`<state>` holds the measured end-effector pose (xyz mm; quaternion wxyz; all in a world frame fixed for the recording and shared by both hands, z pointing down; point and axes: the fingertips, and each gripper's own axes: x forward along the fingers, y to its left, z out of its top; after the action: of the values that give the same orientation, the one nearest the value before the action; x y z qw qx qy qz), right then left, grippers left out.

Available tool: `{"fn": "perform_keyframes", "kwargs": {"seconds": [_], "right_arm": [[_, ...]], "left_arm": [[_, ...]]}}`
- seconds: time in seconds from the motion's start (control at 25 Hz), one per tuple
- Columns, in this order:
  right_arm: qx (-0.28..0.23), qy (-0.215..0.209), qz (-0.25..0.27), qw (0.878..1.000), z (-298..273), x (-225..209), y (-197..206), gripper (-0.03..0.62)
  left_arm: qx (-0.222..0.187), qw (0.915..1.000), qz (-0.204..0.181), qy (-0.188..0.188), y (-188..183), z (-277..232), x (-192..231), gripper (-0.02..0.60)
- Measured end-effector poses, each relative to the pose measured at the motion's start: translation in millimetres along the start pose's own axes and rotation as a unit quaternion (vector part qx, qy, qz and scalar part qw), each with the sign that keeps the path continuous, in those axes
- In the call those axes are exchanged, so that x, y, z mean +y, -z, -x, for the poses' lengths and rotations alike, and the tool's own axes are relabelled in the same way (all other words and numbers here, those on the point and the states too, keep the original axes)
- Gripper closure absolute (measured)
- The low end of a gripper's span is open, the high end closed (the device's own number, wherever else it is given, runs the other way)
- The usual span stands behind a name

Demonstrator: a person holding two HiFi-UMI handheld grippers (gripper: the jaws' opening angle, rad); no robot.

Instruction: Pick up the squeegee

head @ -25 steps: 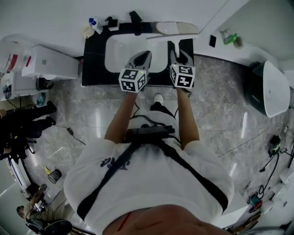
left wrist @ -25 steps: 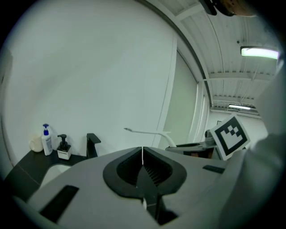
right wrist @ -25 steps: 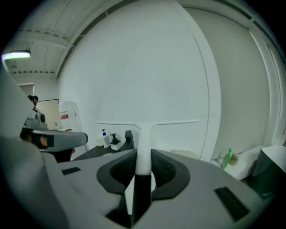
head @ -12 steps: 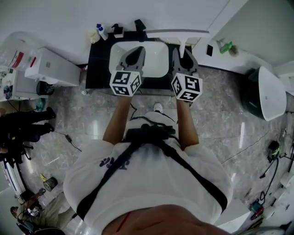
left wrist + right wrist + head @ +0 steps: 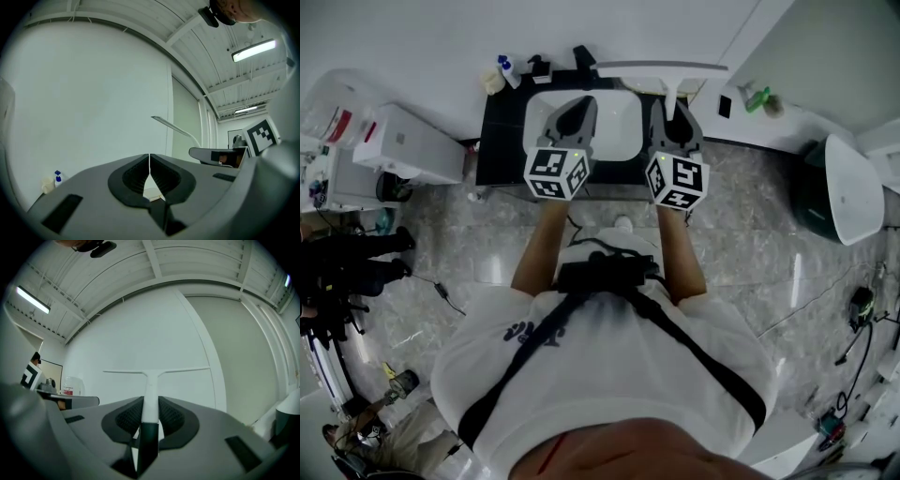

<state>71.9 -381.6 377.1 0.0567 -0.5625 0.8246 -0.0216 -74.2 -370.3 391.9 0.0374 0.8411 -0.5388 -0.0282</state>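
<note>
The squeegee (image 5: 661, 67) has a long pale blade and a white handle that turns black at the bottom. My right gripper (image 5: 673, 107) is shut on that handle and holds it level, with the blade crosswise in front of the white wall, above the sink (image 5: 623, 131). The right gripper view shows the handle (image 5: 150, 385) pinched between the dark pads of the right gripper (image 5: 150, 411). My left gripper (image 5: 577, 103) hovers beside it on the left, and in its own view the left gripper (image 5: 149, 164) has its jaws closed on nothing. The squeegee blade (image 5: 176, 127) shows to its right.
A black counter (image 5: 497, 131) carries the white sink, with a spray bottle (image 5: 504, 67) at its back left corner. A white box (image 5: 408, 141) stands to the left and a dark bin with a white lid (image 5: 839, 187) to the right. Cables lie on the marble floor.
Both grippers have risen from just over the sink to higher in front of the wall. The squeegee came up with the right gripper. Little moved in the last half second.
</note>
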Motion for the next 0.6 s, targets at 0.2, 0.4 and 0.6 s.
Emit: {"fn": "perform_keyframes", "kwargs": {"seconds": [0.2, 0.4, 0.6], "right_arm": [[0.001, 0.006, 0.008, 1.000, -1, -3, -2, 0.499], [-0.001, 0.012, 0.011, 1.000, -3, -7, -2, 0.499], [-0.002, 0.017, 0.012, 1.000, -6, -10, -3, 0.499]], "left_arm": [[-0.002, 1.0000, -0.001, 0.008, -2, -7, -5, 0.566], [-0.003, 0.9999, -0.002, 0.015, -2, -11, -8, 0.566], [-0.002, 0.9998, -0.003, 0.018, -2, -17, -8, 0.566]]}}
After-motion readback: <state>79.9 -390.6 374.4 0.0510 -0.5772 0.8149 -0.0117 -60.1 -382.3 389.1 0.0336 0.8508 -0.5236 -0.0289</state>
